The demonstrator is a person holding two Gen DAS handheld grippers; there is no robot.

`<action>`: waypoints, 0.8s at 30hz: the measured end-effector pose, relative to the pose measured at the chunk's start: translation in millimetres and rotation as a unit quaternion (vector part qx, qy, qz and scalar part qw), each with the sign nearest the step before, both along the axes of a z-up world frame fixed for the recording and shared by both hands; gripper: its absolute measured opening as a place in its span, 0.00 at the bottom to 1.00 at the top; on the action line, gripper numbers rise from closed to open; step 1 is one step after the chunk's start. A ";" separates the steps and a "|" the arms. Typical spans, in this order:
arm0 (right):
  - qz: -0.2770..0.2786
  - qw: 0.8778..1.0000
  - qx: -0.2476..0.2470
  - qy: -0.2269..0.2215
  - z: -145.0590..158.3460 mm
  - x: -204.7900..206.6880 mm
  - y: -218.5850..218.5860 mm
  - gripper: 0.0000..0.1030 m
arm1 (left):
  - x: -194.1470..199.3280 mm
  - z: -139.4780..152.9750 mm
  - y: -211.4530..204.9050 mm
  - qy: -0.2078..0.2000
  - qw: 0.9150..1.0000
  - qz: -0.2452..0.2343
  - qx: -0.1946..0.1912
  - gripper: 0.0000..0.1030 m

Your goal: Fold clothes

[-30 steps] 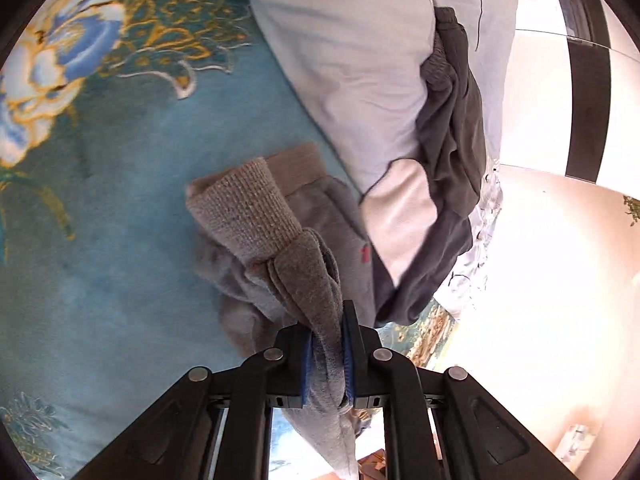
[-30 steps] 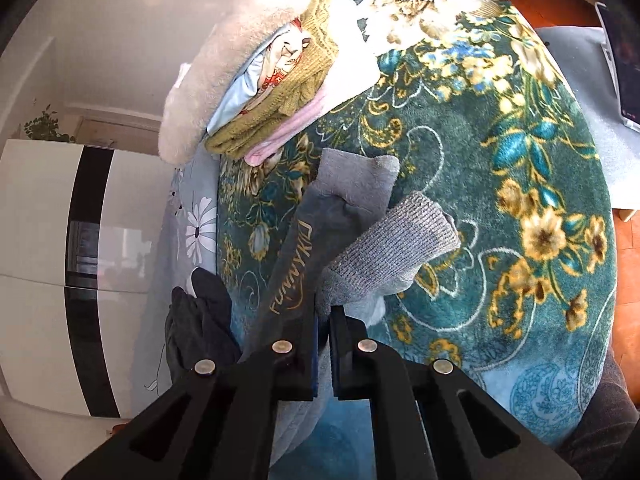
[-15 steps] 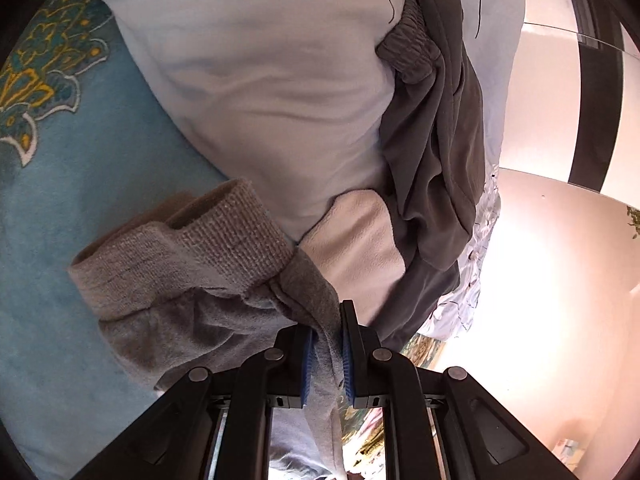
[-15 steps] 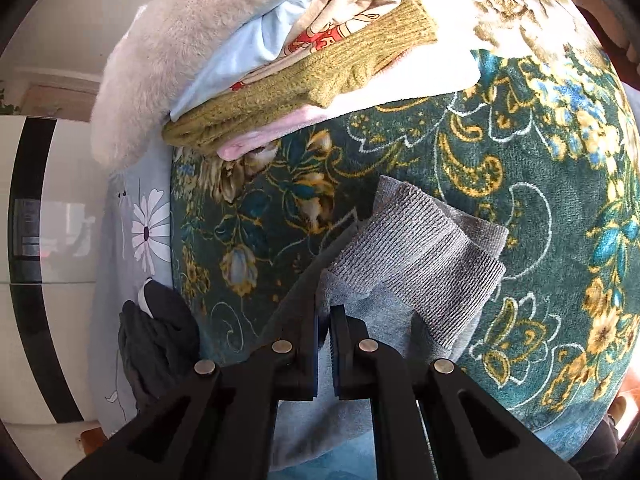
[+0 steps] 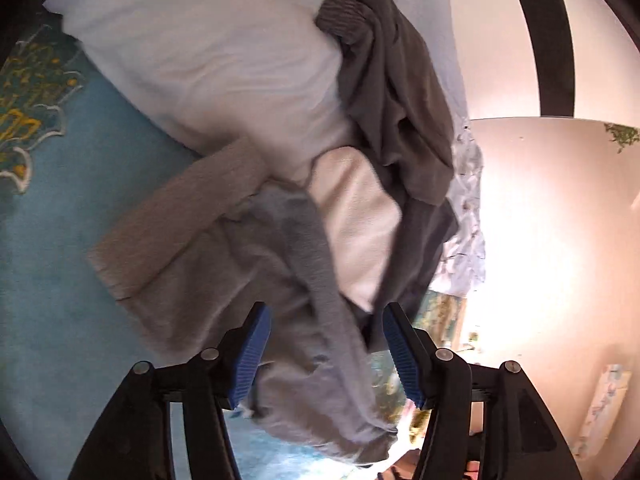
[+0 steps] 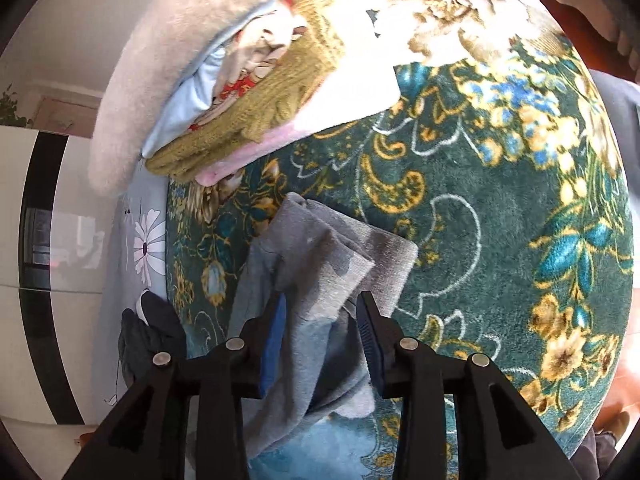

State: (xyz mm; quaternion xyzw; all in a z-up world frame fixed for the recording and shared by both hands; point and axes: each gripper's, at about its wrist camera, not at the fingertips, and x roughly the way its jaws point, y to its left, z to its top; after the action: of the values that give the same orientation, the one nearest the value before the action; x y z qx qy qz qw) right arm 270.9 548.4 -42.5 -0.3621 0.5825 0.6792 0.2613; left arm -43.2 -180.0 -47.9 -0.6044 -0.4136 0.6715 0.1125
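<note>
A grey garment (image 5: 224,264) with a ribbed cuff lies bunched on the teal floral blanket (image 5: 60,280). My left gripper (image 5: 326,344) hangs just above it; its jaws are opening, and the cloth runs loose between the blue pads (image 5: 250,356) without being pressed. In the right wrist view the same grey garment (image 6: 332,264) lies folded over on the blanket (image 6: 500,240). The right gripper (image 6: 320,340) is over its near end, jaws opening, with cloth between the pads but no grip on it.
A pale blue pillow (image 5: 224,60) and a dark grey garment (image 5: 396,100) lie just beyond the grey one. A stack of folded clothes (image 6: 248,92) under a beige plush piece (image 6: 168,40) sits at the blanket's far side. A white cabinet with a black stripe (image 6: 40,240) stands at left.
Both grippers moved forward and down with the grey garment, laying it on the blanket, then opened and let the cloth go.
</note>
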 end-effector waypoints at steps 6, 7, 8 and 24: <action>-0.012 0.999 -0.017 0.028 -18.8 10.8 -15.7 0.43 | 36.0 -51.5 -20.2 -0.073 0.996 0.039 -0.014 0.60; -0.012 0.999 -0.014 0.037 -17.0 6.2 -16.7 0.43 | 41.9 -58.5 -22.4 -0.082 0.996 0.045 -0.012 0.60; -0.013 0.999 -0.012 0.046 -15.2 1.6 -17.6 0.43 | 47.5 -62.1 -22.3 -0.088 0.995 0.044 -0.010 0.60; -0.059 0.995 -0.045 0.061 -30.6 -28.6 -9.0 0.10 | 87.0 -74.1 -20.1 -0.117 0.992 0.045 0.028 0.60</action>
State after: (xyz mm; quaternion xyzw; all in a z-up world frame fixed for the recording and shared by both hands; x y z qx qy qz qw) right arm 242.3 539.5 -73.0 -0.2961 0.6476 0.6568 0.2482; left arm 43.8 -200.1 -122.0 -0.6565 -0.4692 0.5885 0.0497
